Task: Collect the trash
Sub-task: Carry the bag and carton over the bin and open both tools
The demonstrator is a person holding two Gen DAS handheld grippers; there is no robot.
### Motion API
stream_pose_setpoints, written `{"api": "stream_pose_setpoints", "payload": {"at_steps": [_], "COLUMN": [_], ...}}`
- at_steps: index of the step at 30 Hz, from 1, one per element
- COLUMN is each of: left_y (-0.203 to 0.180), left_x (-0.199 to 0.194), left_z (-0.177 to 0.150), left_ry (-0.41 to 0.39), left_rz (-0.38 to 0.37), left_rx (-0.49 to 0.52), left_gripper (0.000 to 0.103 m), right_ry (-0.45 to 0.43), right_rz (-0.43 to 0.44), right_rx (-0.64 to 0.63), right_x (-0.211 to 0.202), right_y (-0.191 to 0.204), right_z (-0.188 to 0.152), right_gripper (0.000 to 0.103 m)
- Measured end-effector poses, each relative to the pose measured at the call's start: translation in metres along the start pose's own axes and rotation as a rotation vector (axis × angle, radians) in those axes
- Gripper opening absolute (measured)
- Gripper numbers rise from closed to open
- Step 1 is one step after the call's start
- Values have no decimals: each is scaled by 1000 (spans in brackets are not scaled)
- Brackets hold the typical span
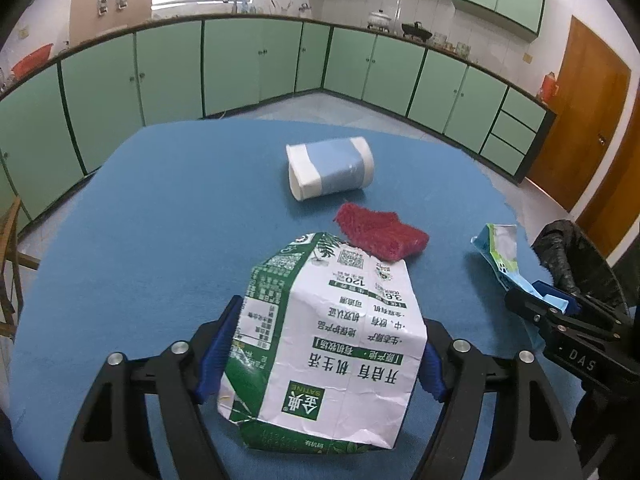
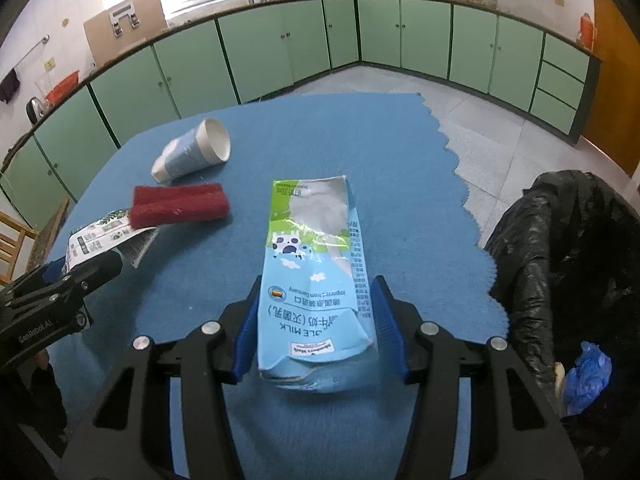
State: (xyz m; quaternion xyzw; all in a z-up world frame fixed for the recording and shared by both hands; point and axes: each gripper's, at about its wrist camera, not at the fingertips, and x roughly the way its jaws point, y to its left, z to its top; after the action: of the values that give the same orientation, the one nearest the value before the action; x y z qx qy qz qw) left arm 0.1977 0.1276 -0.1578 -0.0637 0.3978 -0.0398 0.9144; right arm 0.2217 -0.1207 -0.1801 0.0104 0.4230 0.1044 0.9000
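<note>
My left gripper (image 1: 320, 348) is shut on a crumpled green and white milk carton (image 1: 328, 344), held over the blue table. My right gripper (image 2: 318, 320) is shut on a flattened light blue milk carton (image 2: 316, 280). In the left wrist view the blue carton (image 1: 500, 252) and the right gripper (image 1: 536, 304) show at the right. In the right wrist view the green carton (image 2: 104, 240) and the left gripper (image 2: 80, 276) show at the left. A paper cup (image 1: 330, 168) lies on its side on the table, also in the right wrist view (image 2: 192, 150).
A red scouring pad (image 1: 380, 232) lies between the cup and the green carton, also in the right wrist view (image 2: 180, 204). A bin lined with a black bag (image 2: 560, 272) stands at the table's right edge. The blue tablecloth (image 1: 160, 220) covers the table. Green cabinets run behind.
</note>
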Motion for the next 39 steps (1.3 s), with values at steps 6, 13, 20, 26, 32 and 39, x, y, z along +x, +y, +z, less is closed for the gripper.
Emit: {"api": "stream_pose_setpoints", "payload": {"at_steps": [6, 13, 20, 26, 32, 39], "left_y": [-4, -9, -22, -43, -69, -104], "left_x": [-33, -67, -88, -105, -121, -131], "left_z": [0, -8, -4, 4, 9, 17], "left_ry": [-46, -65, -107, -154, -191, -227], "left_rz": [8, 21, 9, -12, -44, -88], "left_rx": [-7, -16, -1, 31, 67, 114], "left_gripper": [74, 74, 74, 74, 74, 74], "right_ry": [-29, -42, -99, -146, -195, -256], "right_rz": [27, 45, 48, 44, 40, 10], "right_rx": [2, -15, -28, -9, 21, 47], "right_x": [-30, -55, -94, -125, -154, -187], "right_y": [0, 8, 8, -3, -22, -50], "right_z": [1, -9, -11, -11, -10, -10], "right_gripper": [46, 46, 46, 46, 46, 46]}}
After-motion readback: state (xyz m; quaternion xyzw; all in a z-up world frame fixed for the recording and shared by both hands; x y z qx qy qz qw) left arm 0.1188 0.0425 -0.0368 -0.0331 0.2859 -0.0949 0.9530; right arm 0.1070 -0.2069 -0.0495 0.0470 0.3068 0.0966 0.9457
